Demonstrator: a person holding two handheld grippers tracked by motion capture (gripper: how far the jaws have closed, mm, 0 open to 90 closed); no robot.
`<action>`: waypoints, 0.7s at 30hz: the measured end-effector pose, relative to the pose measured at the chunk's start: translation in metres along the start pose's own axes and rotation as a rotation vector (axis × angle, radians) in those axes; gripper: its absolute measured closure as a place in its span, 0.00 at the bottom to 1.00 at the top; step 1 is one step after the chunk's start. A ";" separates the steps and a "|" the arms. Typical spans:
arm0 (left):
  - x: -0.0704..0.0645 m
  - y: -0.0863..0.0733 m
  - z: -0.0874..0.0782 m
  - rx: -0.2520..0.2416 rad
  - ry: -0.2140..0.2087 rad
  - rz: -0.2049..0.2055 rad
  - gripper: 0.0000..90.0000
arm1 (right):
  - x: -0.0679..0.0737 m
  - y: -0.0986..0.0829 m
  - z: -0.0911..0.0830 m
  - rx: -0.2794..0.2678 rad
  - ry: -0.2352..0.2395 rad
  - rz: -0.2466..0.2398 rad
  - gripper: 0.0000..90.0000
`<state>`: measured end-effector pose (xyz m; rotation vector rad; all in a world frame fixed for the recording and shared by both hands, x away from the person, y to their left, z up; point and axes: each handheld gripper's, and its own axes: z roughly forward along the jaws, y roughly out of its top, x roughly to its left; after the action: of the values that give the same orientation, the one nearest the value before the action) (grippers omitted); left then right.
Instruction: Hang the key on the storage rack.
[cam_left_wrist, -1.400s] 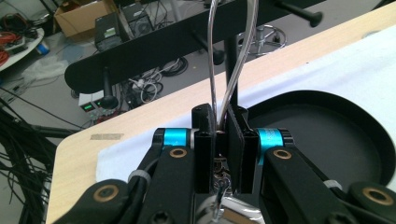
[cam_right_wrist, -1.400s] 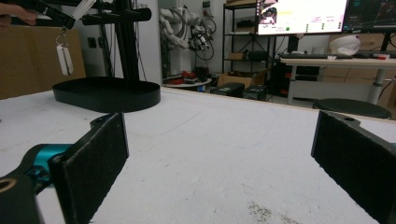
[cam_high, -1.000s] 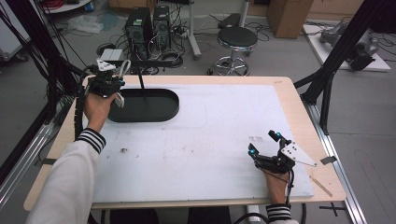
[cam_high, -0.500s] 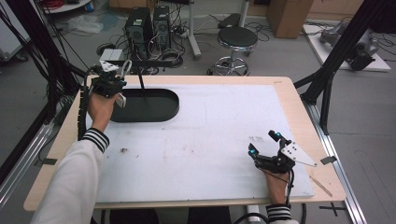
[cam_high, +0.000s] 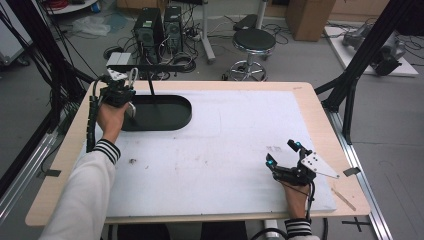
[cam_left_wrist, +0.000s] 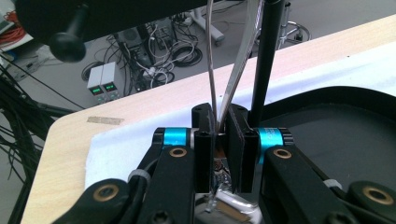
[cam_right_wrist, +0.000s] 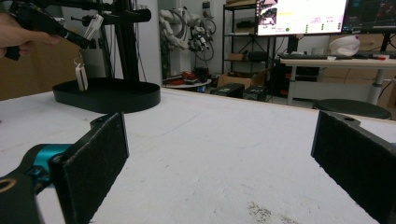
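I note the table (cam_high: 320, 107) edge as pale wood-look board with a smooth finish, overlaid by a matt white sheet (cam_high: 235, 135) carrying faint scuffs and dark specks. The oval base (cam_high: 165, 112) reads as smooth black plastic or coated metal; I cannot tell which. Its post (cam_left_wrist: 264, 56) is matt black. The left gripper (cam_left_wrist: 222, 140) shows matt black arms, glossy blue anodised collars and brass-coloured pivots, and clamps a shiny thin metal loop (cam_left_wrist: 233, 70). The right gripper (cam_right_wrist: 219, 154) pads look coarse, matt black.
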<state>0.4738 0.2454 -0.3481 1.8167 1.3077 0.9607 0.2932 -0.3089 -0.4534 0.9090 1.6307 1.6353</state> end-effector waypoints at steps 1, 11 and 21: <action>0.000 0.000 0.000 0.004 0.005 0.008 0.91 | 0.000 0.000 0.000 0.000 0.000 0.000 0.03; 0.000 -0.002 0.005 -0.006 -0.017 0.007 0.89 | 0.000 0.000 0.000 -0.003 0.000 -0.005 0.03; 0.022 -0.013 -0.008 -0.133 -0.208 -0.016 0.27 | 0.000 0.000 0.000 -0.001 0.000 -0.002 0.03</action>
<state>0.4661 0.2712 -0.3519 1.7503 1.1032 0.8062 0.2931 -0.3089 -0.4534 0.9068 1.6303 1.6347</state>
